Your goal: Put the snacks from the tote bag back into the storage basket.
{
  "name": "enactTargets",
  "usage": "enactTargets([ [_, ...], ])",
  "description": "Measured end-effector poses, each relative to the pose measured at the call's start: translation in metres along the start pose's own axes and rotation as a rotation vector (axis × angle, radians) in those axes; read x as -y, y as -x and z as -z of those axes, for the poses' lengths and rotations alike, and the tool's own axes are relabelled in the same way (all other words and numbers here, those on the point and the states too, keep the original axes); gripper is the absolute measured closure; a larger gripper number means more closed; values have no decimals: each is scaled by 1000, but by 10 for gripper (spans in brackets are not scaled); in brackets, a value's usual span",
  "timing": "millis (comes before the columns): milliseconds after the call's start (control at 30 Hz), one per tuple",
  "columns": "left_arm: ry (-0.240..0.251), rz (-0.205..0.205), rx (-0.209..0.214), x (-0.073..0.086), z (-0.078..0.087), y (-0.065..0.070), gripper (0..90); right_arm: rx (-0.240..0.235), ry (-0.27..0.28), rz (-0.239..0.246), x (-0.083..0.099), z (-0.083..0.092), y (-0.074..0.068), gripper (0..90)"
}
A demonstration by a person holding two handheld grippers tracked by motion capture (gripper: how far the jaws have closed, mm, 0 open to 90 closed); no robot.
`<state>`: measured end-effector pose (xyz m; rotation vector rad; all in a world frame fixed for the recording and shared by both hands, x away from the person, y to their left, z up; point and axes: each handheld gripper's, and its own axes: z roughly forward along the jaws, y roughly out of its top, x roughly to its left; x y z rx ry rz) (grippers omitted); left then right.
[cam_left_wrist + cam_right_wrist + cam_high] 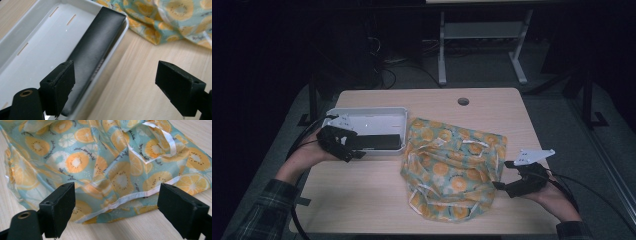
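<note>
Fingers (58, 87) of the left gripper (348, 150) spread beside the slim black case (96, 47) in the white tray (30, 37), pinching nothing; right gripper (502, 186) fingers spread before the soft, light fruit-print bag (105, 167); its white-trimmed hem looks easiest to pinch.

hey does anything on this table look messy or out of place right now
Only the fruit-print cloth bag: it lies crumpled and bunched on the table, its white trim twisted. The black block lies flat along one wall of the white tray, nothing spilled. Both tongs, left and right, are open and hold nothing.
</note>
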<state>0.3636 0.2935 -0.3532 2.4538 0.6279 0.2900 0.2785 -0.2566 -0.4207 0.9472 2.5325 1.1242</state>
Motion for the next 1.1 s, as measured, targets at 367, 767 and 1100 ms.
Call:
enactTargets([
  [367,85,59,-26,30,-15,50,158,26,20,-18,8,5,-6,133],
  [767,92,55,-22,64,-32,89,160,29,14,-20,12,5,-8,134],
  [1100,93,37,-5,64,-40,89,160,39,12,-14,15,7,-9,135],
])
